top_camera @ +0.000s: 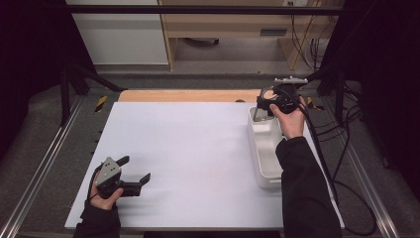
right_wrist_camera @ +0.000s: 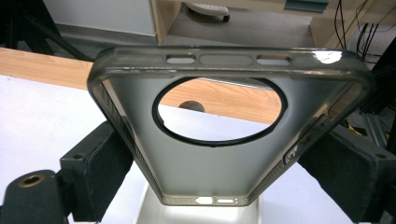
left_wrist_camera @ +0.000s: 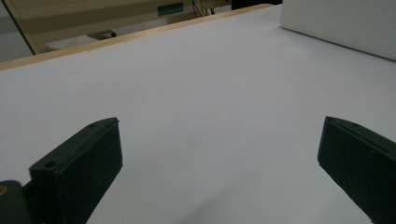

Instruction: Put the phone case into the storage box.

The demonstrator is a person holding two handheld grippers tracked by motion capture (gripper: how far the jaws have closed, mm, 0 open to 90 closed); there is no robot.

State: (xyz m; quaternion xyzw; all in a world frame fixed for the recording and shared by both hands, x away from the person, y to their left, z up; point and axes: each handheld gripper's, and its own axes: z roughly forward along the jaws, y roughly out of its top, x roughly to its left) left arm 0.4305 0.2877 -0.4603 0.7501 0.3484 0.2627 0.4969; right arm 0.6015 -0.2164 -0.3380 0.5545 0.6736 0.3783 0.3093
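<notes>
Black jaws rise from the bottom of the right gripper view and press on the two long sides of a translucent grey phone case [right_wrist_camera: 224, 154], which sits squarely between them. Its long axis runs away from the camera toward 12 o'clock, the end with the large round camera opening farthest out and the end with small port slots nearest. The hollow inside of the case faces the lens. Just below its near end lies the white tray [right_wrist_camera: 187, 214], cut off by the frame's lower edge.

From the high view, the white table sheet [top_camera: 188, 158] spreads widest, with the tray [top_camera: 265, 148] lying lengthwise at about 3 o'clock. The right gripper [top_camera: 270, 101] hangs over the tray's far end, clamped on the case [top_camera: 269, 94], which is small and hard to make out there; the hand [top_camera: 292, 119] covers part of the gripper body. At about 8 o'clock the left gripper [top_camera: 134, 171] rests low on the sheet, jaws spread wide with nothing between them, well apart from the tray.
</notes>
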